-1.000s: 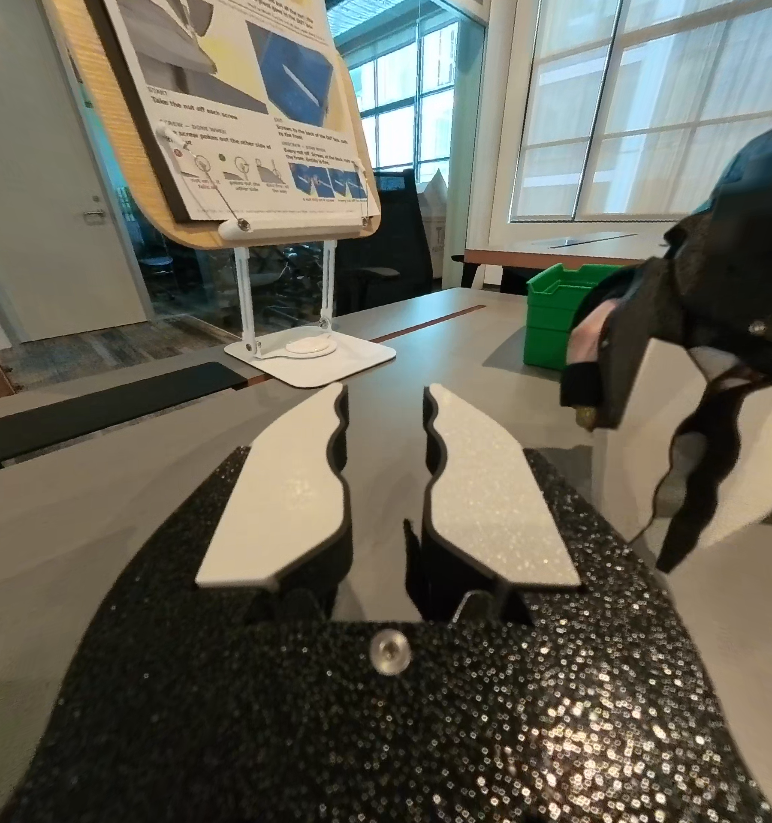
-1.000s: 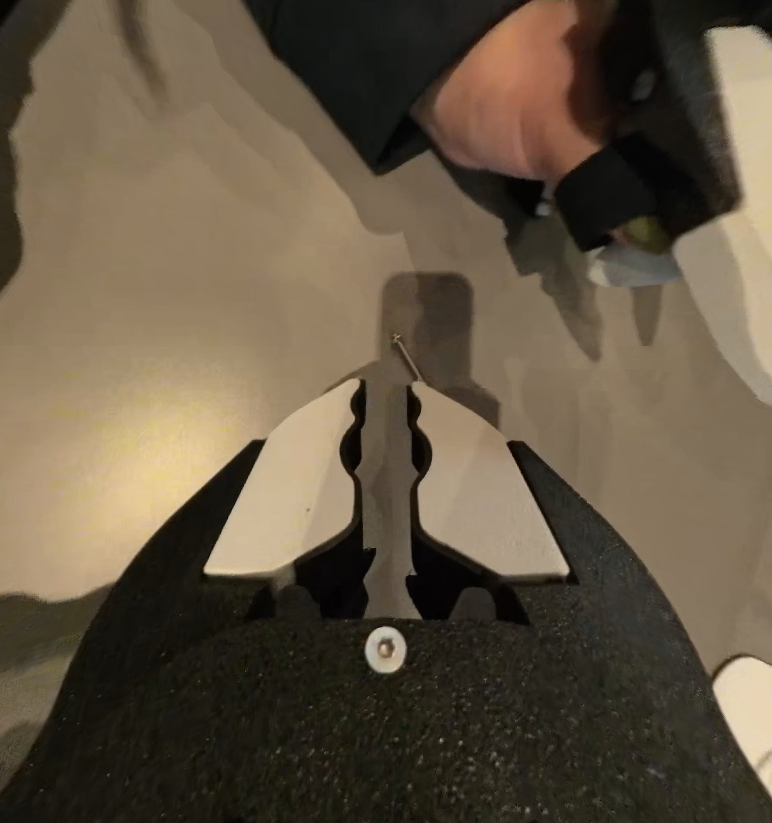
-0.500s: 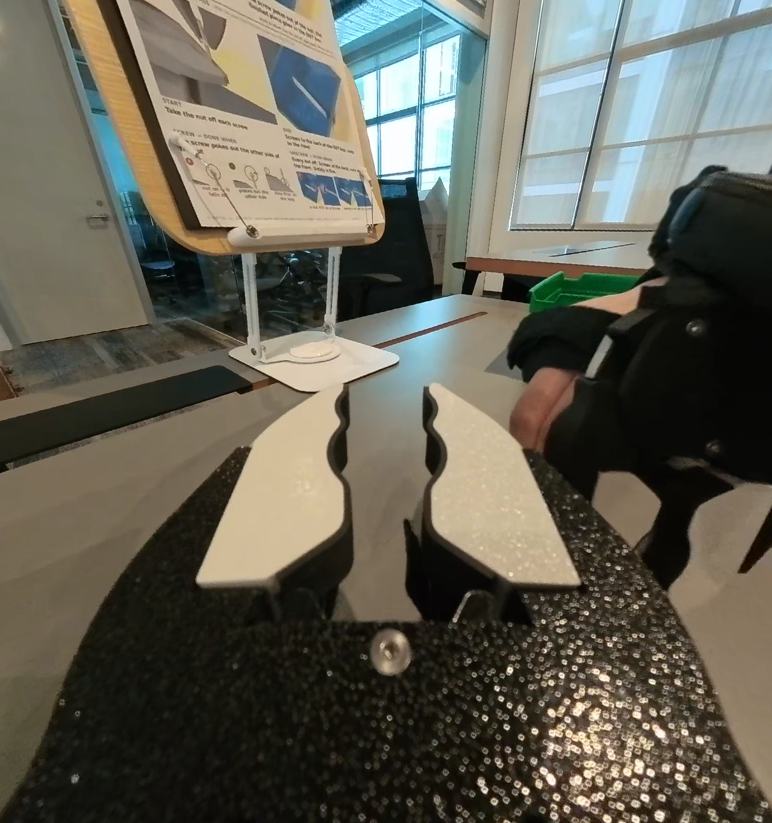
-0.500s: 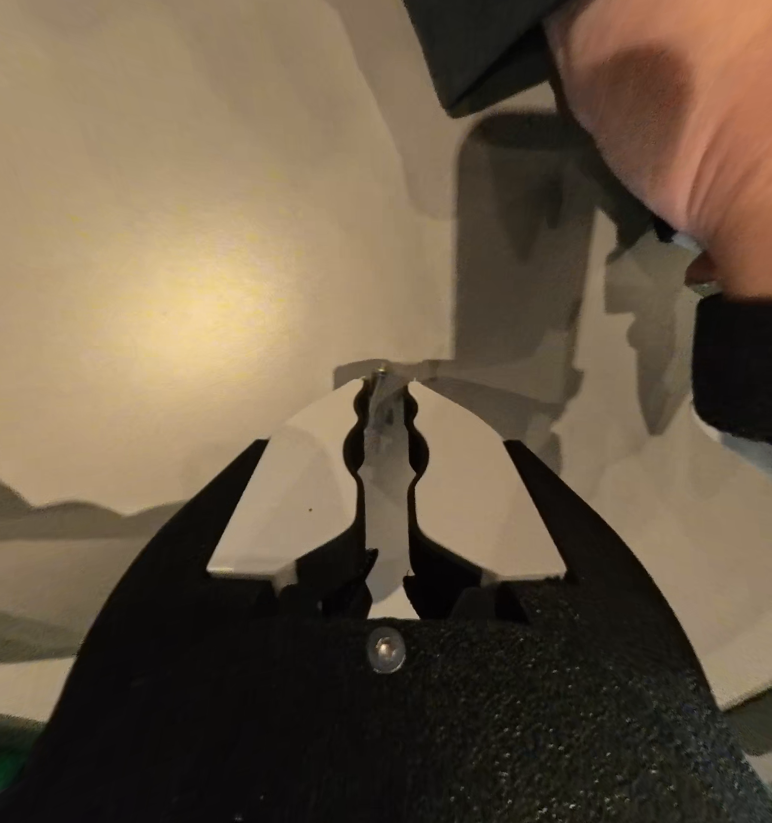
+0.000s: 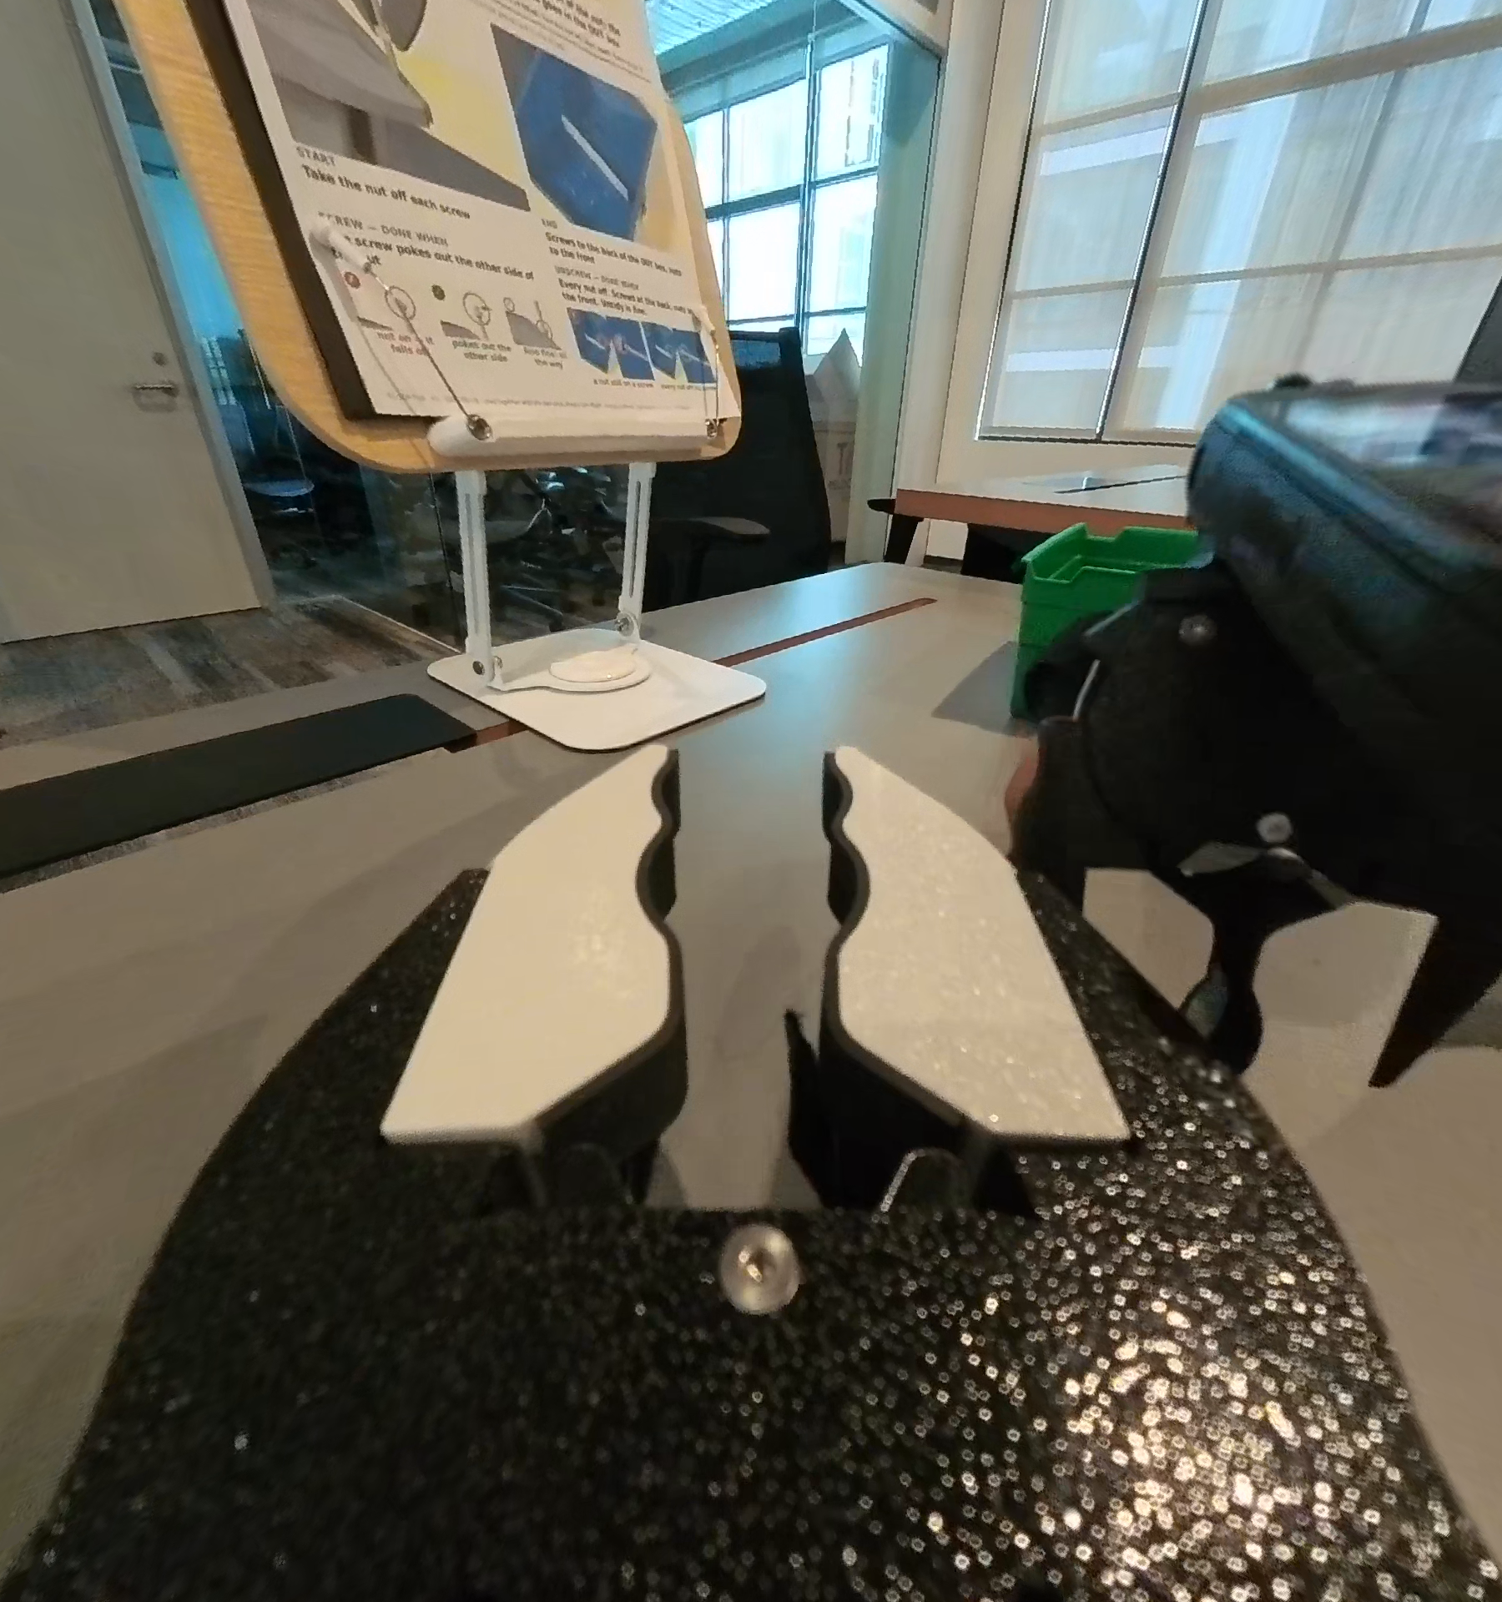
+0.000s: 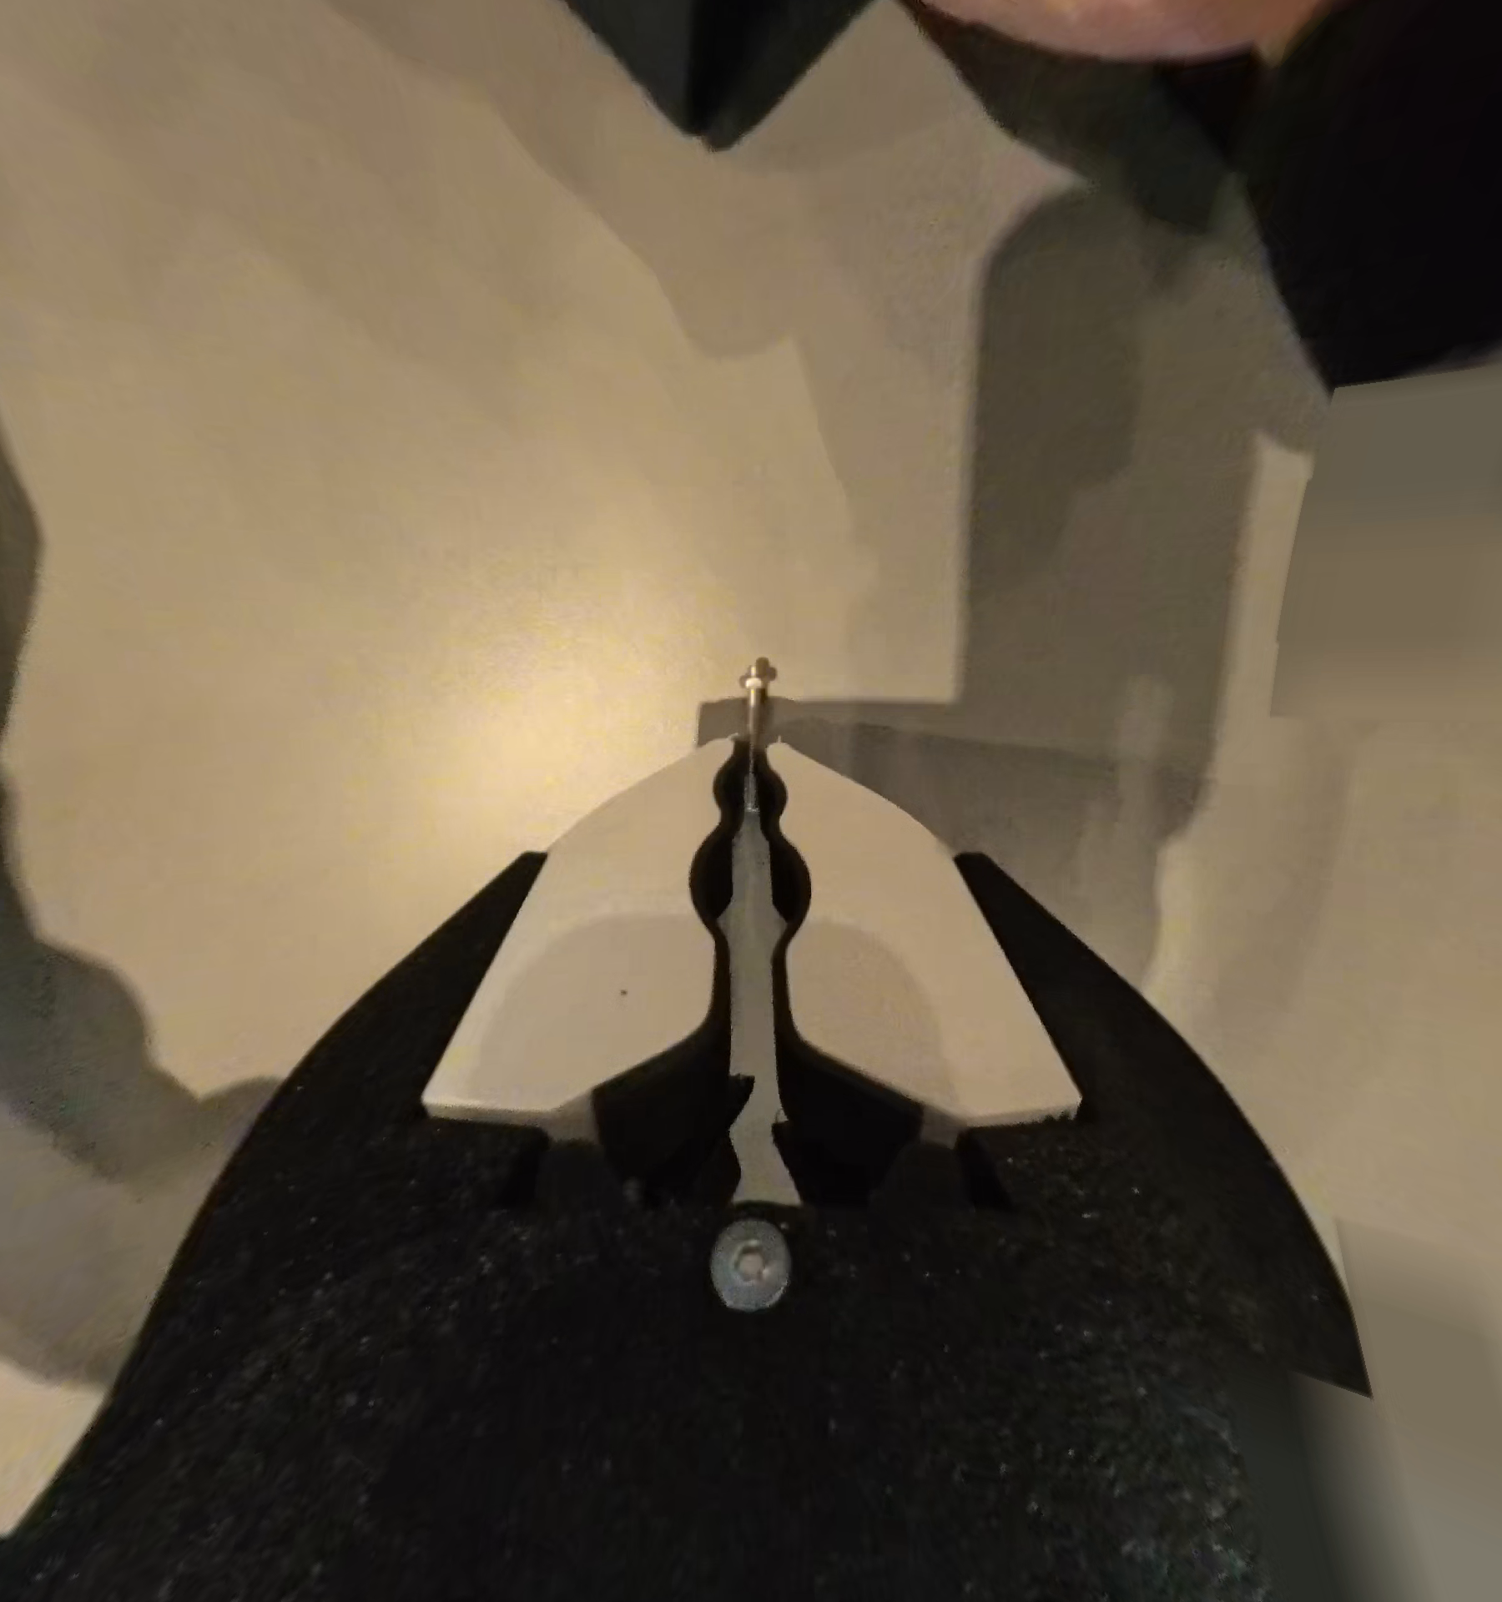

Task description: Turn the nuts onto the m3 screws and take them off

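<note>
- Right gripper (image 6: 756,741): pointed down at the pale table (image 6: 297,520), white fingers (image 6: 643,867) drawn nearly together, tips pinching a thin metal screw (image 6: 757,715).
- Screw: standing out past the fingertips, away from the camera, with a small nut (image 6: 757,680) near its far end and a short stub of thread beyond that.
- Lower end of the screw: just visible in the narrow slot between the fingertips.
- Shadows of the gripper and of an arm: spread across the table around the screw.
- Dark sleeve (image 6: 1380,217) and a bit of a hand (image 6: 1077,22): at the top edge of the right wrist view.
- Left gripper (image 5: 749,763): held low over the grey table (image 5: 167,954), aimed level, fingers (image 5: 574,910) set wide apart, only table surface between them.
- Right gripper in the left wrist view (image 5: 1302,780): black body just to the right of the left one, tilted down toward the table, its fingertips hidden there.
- Document stand (image 5: 600,693): white base on the table ahead, carrying a board with a printed instruction sheet (image 5: 487,217).
- Green bin (image 5: 1094,589): farther back on the right, partly behind the right gripper.
- Windows (image 5: 1250,217) and a door (image 5: 54,347): in the room beyond.
</note>
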`<state>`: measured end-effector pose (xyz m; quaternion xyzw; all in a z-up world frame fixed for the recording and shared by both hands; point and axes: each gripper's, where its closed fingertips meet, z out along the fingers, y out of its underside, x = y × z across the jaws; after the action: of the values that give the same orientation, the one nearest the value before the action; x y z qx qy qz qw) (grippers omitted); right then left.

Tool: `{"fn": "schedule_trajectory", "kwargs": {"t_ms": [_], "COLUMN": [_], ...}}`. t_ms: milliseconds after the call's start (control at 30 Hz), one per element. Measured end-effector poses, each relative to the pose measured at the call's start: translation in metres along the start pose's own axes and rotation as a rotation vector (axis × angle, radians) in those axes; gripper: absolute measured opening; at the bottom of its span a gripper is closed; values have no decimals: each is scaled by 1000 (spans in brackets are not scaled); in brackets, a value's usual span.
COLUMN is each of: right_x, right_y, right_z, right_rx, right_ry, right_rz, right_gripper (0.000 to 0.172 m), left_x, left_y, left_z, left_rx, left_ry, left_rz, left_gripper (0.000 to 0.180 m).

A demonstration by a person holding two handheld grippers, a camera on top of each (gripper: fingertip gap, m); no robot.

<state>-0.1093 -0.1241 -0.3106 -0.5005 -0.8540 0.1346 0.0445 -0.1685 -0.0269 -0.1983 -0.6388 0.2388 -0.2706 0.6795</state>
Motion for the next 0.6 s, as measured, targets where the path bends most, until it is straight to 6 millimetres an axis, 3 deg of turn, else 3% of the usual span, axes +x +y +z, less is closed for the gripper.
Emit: {"fn": "schedule_trajectory", "kwargs": {"t_ms": [33,133,267,367,433,600], "right_x": [3,16,42,47,45,38], "right_y": [1,1,-8,-10,-9,-4], "right_z": [-1,-16,-69,-115,-134,-140], "right_rx": [42,242,729,1126,1321,1512], "right_ry": [27,116,251,282,269,229], "right_rz": [27,169,393,495,509,506], "right_gripper": [2,2,2,2,2,2], "left_x": [-1,-7,-9,9,28,59], "left_y": [-2,-9,-11,-9,-8,-9], "left_z": [-1,-6,-8,-3,-1,0], "left_rx": [5,25,33,28,19,23], "left_ry": [-5,-26,-9,126,263,480], "left_rz": [2,3,-38,-108,-166,-285], "left_gripper": [31,31,31,31,31,31]}}
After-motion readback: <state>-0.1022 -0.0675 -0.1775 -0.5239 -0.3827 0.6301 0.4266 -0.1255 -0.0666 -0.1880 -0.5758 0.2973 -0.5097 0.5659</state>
